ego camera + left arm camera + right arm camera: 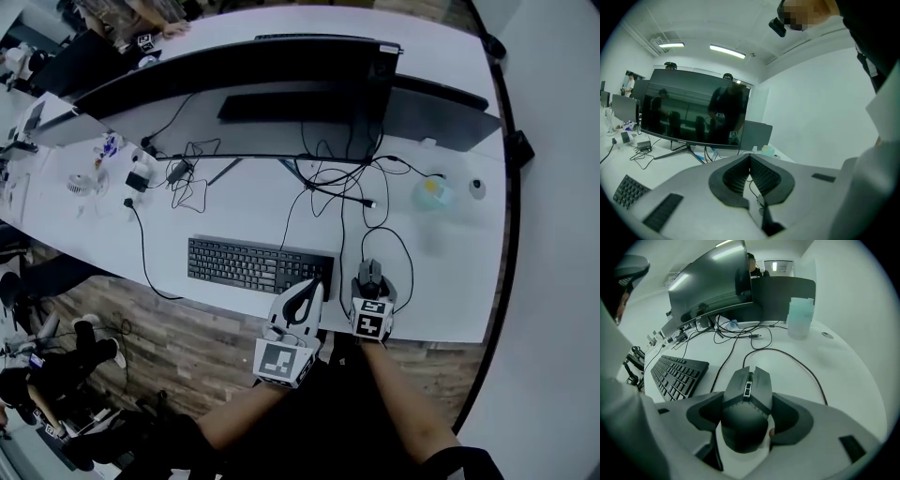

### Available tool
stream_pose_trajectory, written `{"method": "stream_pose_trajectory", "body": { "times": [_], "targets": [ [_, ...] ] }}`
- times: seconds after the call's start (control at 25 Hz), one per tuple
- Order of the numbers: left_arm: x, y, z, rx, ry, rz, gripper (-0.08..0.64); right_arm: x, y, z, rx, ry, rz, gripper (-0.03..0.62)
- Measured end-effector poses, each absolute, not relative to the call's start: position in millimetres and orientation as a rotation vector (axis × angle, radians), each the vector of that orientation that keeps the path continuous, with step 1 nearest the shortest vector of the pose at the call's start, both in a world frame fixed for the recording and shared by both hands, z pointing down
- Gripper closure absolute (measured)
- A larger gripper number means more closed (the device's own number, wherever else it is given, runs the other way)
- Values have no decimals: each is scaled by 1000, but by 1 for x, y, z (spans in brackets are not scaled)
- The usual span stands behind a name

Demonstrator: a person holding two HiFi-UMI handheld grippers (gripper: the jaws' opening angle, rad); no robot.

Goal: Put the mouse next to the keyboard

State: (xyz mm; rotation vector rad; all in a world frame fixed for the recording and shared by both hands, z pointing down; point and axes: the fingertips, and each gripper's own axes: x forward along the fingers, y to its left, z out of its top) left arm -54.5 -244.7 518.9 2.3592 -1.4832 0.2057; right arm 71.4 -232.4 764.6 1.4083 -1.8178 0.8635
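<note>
"Right gripper view first: what does it report?" the inspector asks.

"The right gripper [747,416] has its jaws closed on the mouse [746,394]," the technician answers. "One pad sits against each flank, at the wide rear half of the shell. The wheel and buttons point away from the gripper, clear of the pads."

"Location of the mouse?"

"Near the front edge of the desk [441,281], just beside the right end of the keyboard [258,265], with a narrow gap between them. Neither view shows whether its underside rests on the desk or is raised slightly."

"And the other tool?"

"The left gripper [311,291] has its jaws together with nothing between them. It hovers at the keyboard's right end, aimed up toward the monitor [693,110]."

"Handling notes?"

"As a judgement, the mouse is a light, rigid plastic shell. It is smooth and curved, so a hold high on the dome may slip, and the side flanks are the correct place to grip. Its cable [401,248] loops toward the back of the desk and will probably drag a little, though the slack appears sufficient. Keep pressure off the buttons. The placement looks essentially met, and the release is not yet done."
</note>
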Motion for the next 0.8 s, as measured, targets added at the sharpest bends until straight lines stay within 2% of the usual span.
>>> {"method": "stream_pose_trajectory", "body": {
  "times": [0.52,0.8],
  "targets": [
    [-71,-215,517,2360,-1480,200,557,67,-231,766,1411,-1801,820,274],
    [-83,-198,506,2376,-1487,131,557,70,-221,730,1485,-1854,776,273]
  ]
}}
